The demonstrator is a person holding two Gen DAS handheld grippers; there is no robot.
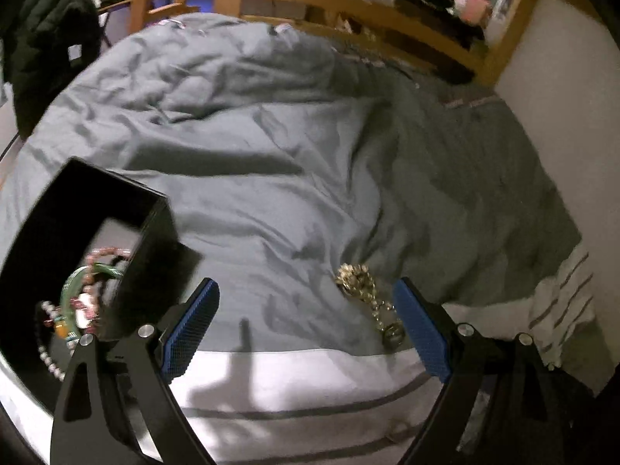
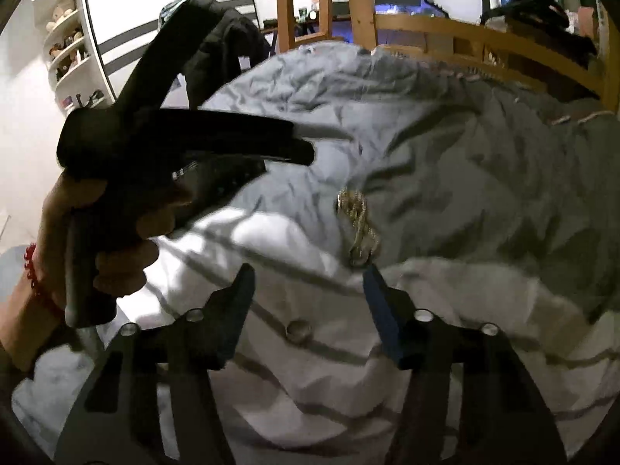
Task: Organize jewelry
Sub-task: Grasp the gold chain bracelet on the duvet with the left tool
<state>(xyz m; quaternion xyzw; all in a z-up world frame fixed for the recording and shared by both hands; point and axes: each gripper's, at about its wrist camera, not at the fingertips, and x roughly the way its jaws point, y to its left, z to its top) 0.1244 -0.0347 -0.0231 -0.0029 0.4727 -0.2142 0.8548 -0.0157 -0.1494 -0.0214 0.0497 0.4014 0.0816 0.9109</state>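
Note:
A gold chain (image 1: 366,294) lies bunched on the grey duvet (image 1: 271,155), just inside my left gripper's right pad. My left gripper (image 1: 306,290) is open and empty above the bed. A black open box (image 1: 50,228) stands at the left and holds beaded bracelets (image 1: 83,298) and a green bangle. In the right wrist view the gold chain (image 2: 358,224) lies just beyond my right gripper (image 2: 308,271), which is open and empty. The left gripper's black body (image 2: 174,155) and the hand holding it show at the left.
A wooden bed frame (image 1: 387,11) runs along the far side with dark clothes on it. A white wall (image 1: 562,116) borders the bed on the right. A striped white sheet (image 2: 310,348) lies near me. A dark jacket (image 1: 46,46) hangs far left.

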